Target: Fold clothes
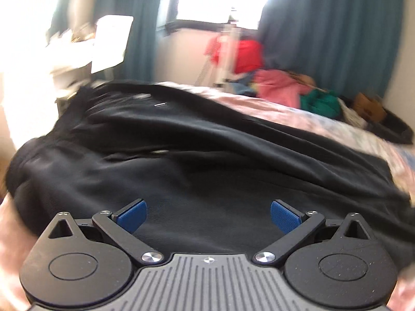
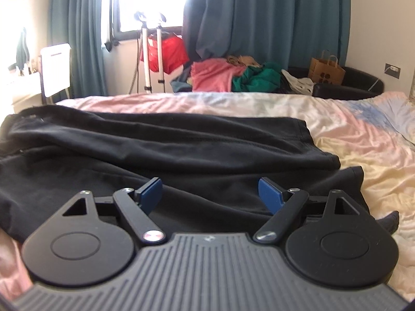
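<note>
Nearest in the left wrist view, the left tongs (image 1: 207, 216) stand released, their blue-padded fingertips (image 1: 132, 216) spread wide with black cloth showing between them and nothing held. The right tongs (image 2: 210, 194) are likewise released, blue pads well apart, poised low over the same cloth.

That cloth is a pair of black knit trousers (image 2: 166, 153) spread on a bed with a rumpled pastel pink, cream and blue cover (image 2: 363, 140). In the right wrist view their long axis runs across the picture: the waist end lies at the left edge, and the two legs reach rightward, one lying behind the other, with the hemmed cuffs (image 2: 334, 160) ending right of centre. The left wrist view is smeared by motion; there the trousers (image 1: 181, 150) fill most of the middle ground, folds running from upper left to lower right.

Beyond the bed's far edge lies a heap of pink, green and red garments (image 2: 228, 75), with a brown paper carrier bag (image 2: 326, 71) on a black seat to its right. A white stand (image 2: 153, 59) rises before a bright window flanked by teal curtains (image 2: 259, 13).
</note>
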Demonstrator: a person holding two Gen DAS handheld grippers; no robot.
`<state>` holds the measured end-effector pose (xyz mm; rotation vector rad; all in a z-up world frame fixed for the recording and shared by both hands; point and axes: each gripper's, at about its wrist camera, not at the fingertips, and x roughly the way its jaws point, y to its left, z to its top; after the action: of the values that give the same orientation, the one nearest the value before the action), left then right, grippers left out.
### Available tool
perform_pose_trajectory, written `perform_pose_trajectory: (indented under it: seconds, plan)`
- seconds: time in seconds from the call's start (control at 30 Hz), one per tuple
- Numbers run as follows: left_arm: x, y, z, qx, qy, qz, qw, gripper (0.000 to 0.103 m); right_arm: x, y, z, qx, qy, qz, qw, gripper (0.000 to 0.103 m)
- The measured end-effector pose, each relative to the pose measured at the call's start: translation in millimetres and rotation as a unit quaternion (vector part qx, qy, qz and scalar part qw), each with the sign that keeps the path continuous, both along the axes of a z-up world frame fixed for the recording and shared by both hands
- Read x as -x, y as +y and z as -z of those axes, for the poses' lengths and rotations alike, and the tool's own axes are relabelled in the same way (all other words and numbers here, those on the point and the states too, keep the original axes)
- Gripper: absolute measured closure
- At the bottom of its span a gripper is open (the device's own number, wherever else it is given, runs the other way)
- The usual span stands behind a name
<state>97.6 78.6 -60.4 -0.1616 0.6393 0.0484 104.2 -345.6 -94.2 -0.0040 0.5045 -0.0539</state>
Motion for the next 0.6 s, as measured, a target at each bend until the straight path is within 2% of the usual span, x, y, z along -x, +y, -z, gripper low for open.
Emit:
perform_pose_trajectory:
  seconds: [0.03,0.1,0.23,0.37,0.4,0.5,0.53,0.6]
  plan:
    - [-1,11,-3,0.004,0.004,-0.017,0.9998,0.000,-1,-1,2,0.002,0.005,0.002,1.000,0.020]
    - [-5,27,-16,-0.020,0.013,-0.024,0.9994,0.000,-1,0,4,0.013,0.013,0.005,1.000,0.020]
    - [4,79,-35,-0.038,0.001,-0.071,0.9968,0.000,0,3,4,0.026,0.010,0.002,1.000,0.020]
    - [29,125,-24,-0.027,-0.037,-0.121,0.9916,0.000,-1,2,4,0.025,0.018,0.014,0.999,0.020]
    - [35,135,-16,-0.010,-0.042,-0.132,0.9904,0.000,-1,1,4,0.023,0.020,0.016,0.999,0.020]
    - [40,162,5,0.064,0.002,-0.127,0.9899,0.002,-2,-3,3,0.020,0.027,0.027,0.999,0.020]
    - [42,172,6,0.086,0.007,-0.147,0.9853,0.002,-2,-5,3,0.018,0.030,0.033,0.999,0.020]
    - [45,197,11,0.160,0.014,-0.189,0.9687,0.001,-3,-8,2,0.014,0.033,0.044,0.998,0.020]
